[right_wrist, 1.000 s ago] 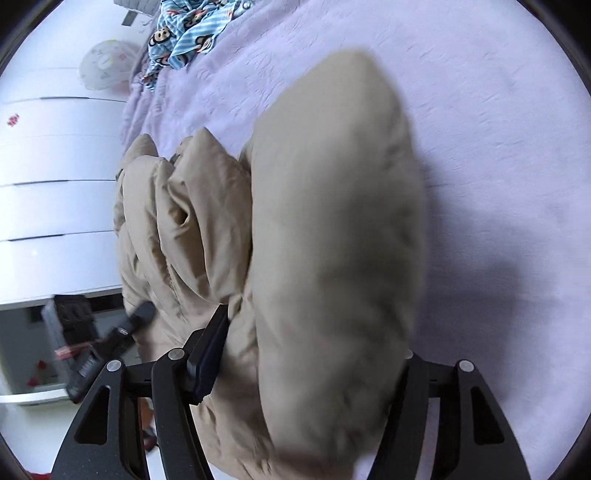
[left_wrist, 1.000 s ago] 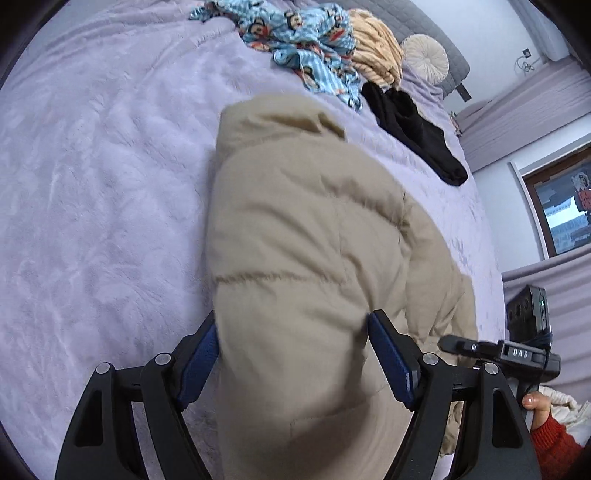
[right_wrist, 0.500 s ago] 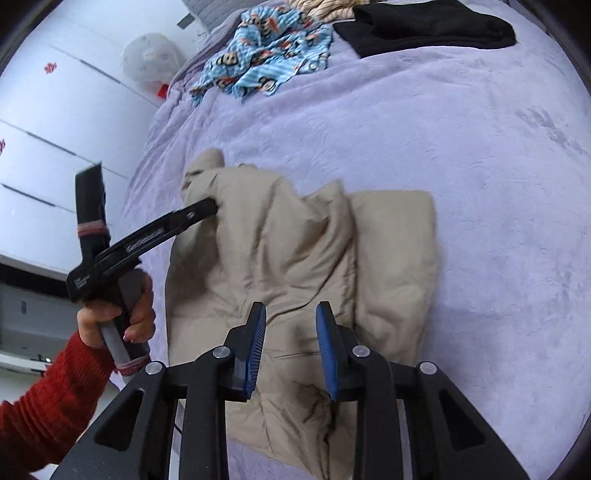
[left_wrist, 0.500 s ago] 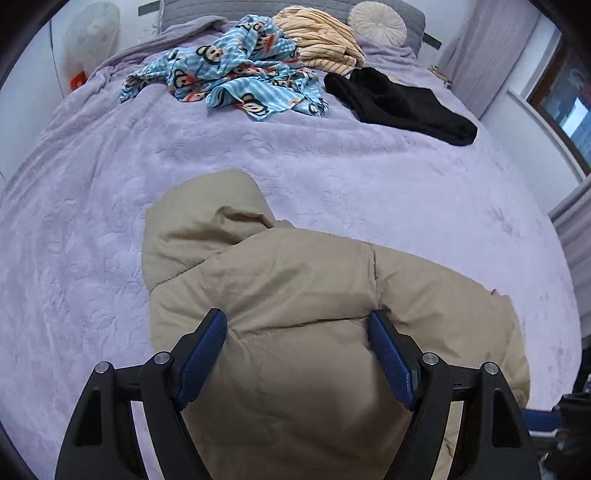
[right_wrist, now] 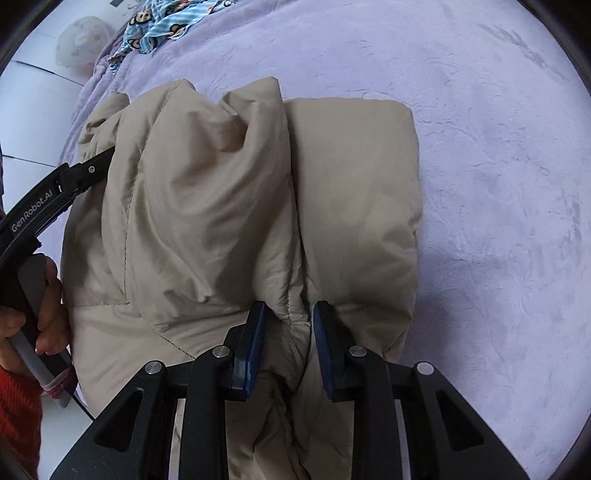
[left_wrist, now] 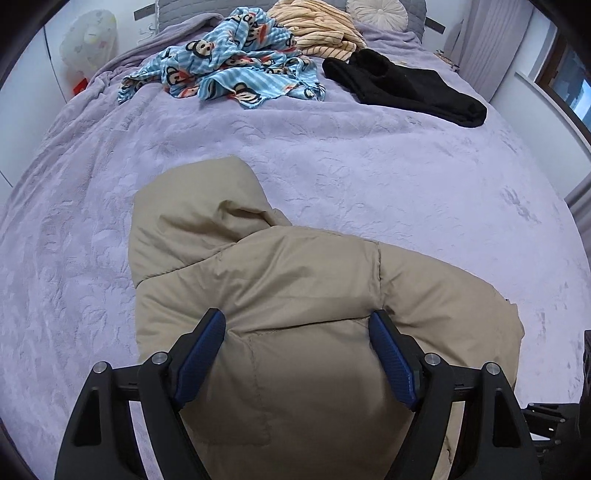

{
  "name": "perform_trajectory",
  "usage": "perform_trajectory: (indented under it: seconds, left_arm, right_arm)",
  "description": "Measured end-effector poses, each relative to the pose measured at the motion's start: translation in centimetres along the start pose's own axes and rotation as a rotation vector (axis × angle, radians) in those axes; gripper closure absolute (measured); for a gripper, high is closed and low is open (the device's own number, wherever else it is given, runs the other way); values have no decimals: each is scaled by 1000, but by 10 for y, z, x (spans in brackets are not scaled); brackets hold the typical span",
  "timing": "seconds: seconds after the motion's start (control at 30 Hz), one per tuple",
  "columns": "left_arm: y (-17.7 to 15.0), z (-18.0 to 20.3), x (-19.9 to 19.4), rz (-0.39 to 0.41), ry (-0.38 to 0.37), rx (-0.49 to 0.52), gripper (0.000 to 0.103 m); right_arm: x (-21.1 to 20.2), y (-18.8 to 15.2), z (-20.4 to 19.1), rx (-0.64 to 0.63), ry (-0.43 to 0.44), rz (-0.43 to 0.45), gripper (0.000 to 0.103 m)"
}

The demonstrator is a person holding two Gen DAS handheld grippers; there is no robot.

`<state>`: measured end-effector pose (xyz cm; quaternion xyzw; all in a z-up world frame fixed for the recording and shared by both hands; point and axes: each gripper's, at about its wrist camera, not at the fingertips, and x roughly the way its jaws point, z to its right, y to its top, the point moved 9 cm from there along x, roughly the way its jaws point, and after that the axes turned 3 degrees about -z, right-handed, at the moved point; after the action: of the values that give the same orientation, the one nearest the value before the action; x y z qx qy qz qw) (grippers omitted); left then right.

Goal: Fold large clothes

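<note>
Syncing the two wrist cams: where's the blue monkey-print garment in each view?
Left wrist: blue monkey-print garment lies at top centre, on the far part of the purple bedspread, beside the striped yellow garment.
Right wrist: only a corner of it shows at the top left edge.
Shared landmark: the beige puffer jacket, lower centre in both views.

Two wrist cameras, both close above the bed (left_wrist: 332,155)

Each looks steeply down along its jaws: the left faces the headboard end, the right sits nearer; both share the beige jacket (left_wrist: 295,288) (right_wrist: 240,206).
</note>
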<state>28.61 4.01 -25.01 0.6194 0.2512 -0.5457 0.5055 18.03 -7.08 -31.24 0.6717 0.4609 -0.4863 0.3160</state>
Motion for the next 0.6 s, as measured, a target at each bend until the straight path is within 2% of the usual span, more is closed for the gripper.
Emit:
perform_trajectory:
  seconds: [0.13,0.23,0.4,0.6]
  left_arm:
    - [-6,-10,-27,4,-35,-52,23]
    - [-20,-24,-50,16,-31,-89,23]
    - [-72,-44,-81,2,-2,-148,23]
    - [-137,-42,-84,-82,18,-171,23]
  right_arm:
    - [7,9,-4,-14,-6,4,75]
    - [-2,-5,2,-3,18,7,75]
    - [-9,-10,10,10,20,25,75]
    - [-46,-24,6,-29,-3,96,72]
